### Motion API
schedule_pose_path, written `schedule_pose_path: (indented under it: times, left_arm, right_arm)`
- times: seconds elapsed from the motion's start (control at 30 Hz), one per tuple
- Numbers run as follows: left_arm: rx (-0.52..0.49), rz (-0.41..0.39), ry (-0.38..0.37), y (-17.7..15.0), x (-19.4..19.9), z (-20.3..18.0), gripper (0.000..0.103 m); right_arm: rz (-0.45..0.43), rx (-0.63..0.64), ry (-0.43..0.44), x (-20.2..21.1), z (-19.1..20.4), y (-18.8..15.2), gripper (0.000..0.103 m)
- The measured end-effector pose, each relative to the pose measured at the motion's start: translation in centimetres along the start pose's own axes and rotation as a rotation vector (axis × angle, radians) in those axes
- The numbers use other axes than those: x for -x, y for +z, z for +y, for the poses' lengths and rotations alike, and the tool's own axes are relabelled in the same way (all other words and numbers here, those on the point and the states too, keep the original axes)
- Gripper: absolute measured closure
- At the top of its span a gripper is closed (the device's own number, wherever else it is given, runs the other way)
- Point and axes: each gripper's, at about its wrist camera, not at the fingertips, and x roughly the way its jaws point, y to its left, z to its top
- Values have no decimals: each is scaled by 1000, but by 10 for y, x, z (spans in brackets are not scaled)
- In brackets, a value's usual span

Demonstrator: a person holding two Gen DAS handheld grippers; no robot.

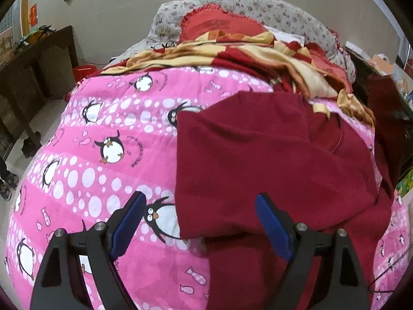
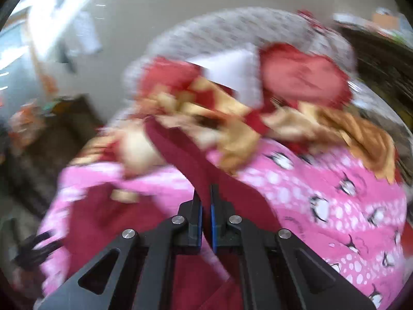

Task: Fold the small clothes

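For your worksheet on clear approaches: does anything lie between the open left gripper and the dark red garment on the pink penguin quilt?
Nothing visible does. The left gripper hangs open over the dark red garment's near edge, with only the pink penguin quilt showing beside it. The striped blanket lies beyond the garment.

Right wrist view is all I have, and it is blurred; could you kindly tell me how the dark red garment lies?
Observer: The dark red garment lies spread on the pink penguin quilt, and its left edge runs straight.
Operator: Thank you. Are the left tongs holding it?
Observer: No. The left tongs are open with nothing gripped, one finger over the garment and the other over the quilt.
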Motion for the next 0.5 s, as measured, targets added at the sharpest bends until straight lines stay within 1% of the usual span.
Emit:
schedule_pose_path:
  times: [0.07, 0.17, 0.2, 0.27, 0.33, 0.37, 0.43, 0.5]
  left_arm:
    - [4, -15, -5, 3, 5, 1, 13]
    - [18, -41, -7, 8, 16, 5, 13]
    - [26, -51, -7, 10, 20, 8, 13]
    - [46, -71, -7, 12, 29, 16, 13]
    - [66, -84, -4, 13, 36, 24, 13]
    - [77, -90, 0, 14, 39, 30, 13]
    - [88, -93, 12, 14, 42, 39, 13]
    - [99, -91, 23, 13, 42, 47, 13]
  right_arm:
    - [-4, 55, 146, 32, 21, 6, 82]
    - [2, 190, 356, 69, 67, 13, 82]
    - [8, 227, 402, 74, 81, 15, 82]
    - [39, 321, 527, 77, 119, 18, 82]
    - [73, 389, 605, 68, 148, 16, 82]
    - [114, 428, 651, 53, 168, 14, 82]
    - [198, 459, 688, 19, 194, 8, 82]
    - [302, 453, 695, -28, 212, -3, 82]
